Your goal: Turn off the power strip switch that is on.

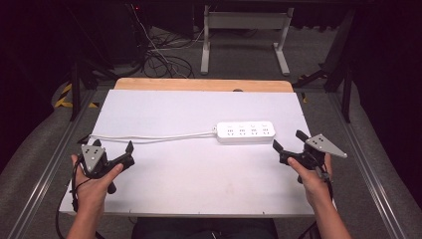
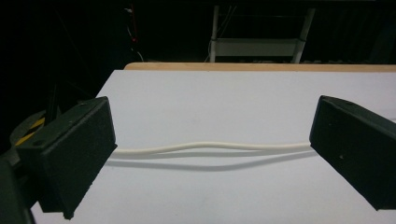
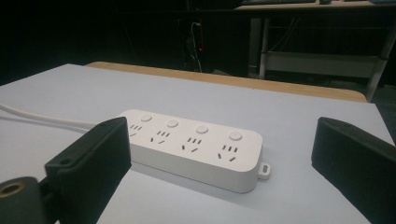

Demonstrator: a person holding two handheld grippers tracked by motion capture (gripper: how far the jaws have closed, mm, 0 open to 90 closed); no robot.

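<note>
- The power strip [image 1: 246,132], white with four rows of sockets and four round buttons, is laid flat on the white table [image 1: 199,174], a little right of the middle and well apart from both grippers.
- At the near left of the high view, the left gripper [image 1: 106,146] is held in the person's left hand [image 1: 94,181], just above the table near its left edge.
- Its jaws are spread wide, and nothing is held between them.
- At the near right, the right gripper [image 1: 287,141] is held in the right hand [image 1: 311,177], with a grey three-cornered plate [image 1: 326,145] on top.
- Its jaws are also spread wide and are empty; in the right gripper view the power strip [image 3: 194,147] is seen between and beyond them, not touched.
- The white cord [image 1: 149,137] is stretched from the left end of the strip toward the left edge of the table.
- In the left gripper view the cord [image 2: 210,146] is seen lying across the table beyond the two open jaws, with a slight wave in it.
- At the far edge of the table a strip of bare wood [image 1: 204,84] is seen.
- Behind it, on the dark floor, a white metal frame [image 1: 246,30] and loose cables [image 1: 164,59] are found.
</note>
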